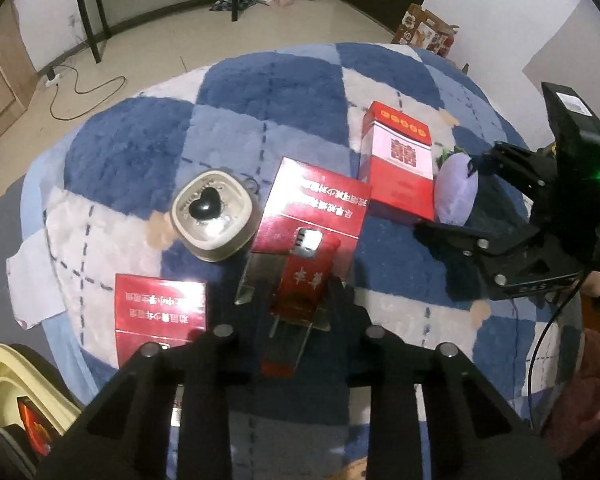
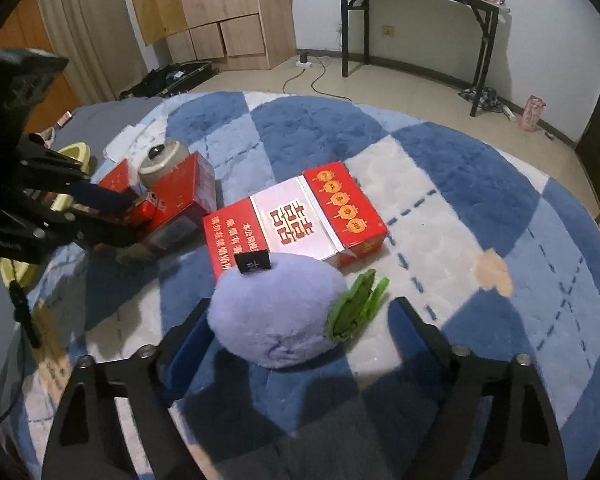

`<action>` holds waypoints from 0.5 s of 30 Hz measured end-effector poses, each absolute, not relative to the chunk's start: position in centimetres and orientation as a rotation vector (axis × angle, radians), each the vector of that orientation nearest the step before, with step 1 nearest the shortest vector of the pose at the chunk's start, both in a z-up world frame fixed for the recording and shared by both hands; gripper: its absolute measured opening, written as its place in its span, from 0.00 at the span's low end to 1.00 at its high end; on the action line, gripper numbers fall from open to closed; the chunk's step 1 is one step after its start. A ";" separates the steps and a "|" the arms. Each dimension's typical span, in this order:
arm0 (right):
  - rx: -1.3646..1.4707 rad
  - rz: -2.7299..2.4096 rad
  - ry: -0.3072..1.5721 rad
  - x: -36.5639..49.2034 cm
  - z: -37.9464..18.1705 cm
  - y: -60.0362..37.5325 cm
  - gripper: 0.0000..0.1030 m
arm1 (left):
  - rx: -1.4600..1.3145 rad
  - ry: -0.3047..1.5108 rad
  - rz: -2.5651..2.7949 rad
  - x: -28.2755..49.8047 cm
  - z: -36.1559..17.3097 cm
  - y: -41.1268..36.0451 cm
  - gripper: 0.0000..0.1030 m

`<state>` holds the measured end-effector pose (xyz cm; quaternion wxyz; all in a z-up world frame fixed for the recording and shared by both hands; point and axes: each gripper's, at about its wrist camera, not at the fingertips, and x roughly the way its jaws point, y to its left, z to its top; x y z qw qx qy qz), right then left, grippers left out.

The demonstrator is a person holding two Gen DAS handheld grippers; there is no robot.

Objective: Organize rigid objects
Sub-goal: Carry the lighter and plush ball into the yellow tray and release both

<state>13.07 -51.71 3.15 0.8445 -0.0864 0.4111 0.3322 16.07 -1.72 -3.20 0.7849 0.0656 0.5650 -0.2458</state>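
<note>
We had our left gripper (image 1: pixel 300 292) clamped on a small red pack (image 1: pixel 306 276) on the rug (image 1: pixel 284 92), its long axis pointing away from us. Our right gripper (image 2: pixel 300 320) stood apart around a plush (image 2: pixel 276 308). The glossy pack could slip, we judged.

Cool, even room light falls from overhead, so soft dark shadows pool on the checked blanket (image 2: pixel 440 168) beneath the fingers (image 2: pixel 188 344). White glare flares on the red lighter (image 1: pixel 306 268) between them. Fisheye bending curves walls; corners go black.
</note>
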 end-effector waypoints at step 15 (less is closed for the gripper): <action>-0.228 0.773 0.791 8.9 6.4 -53.4 0.51 | -0.054 1.042 -0.503 11.3 4.4 3.4 0.24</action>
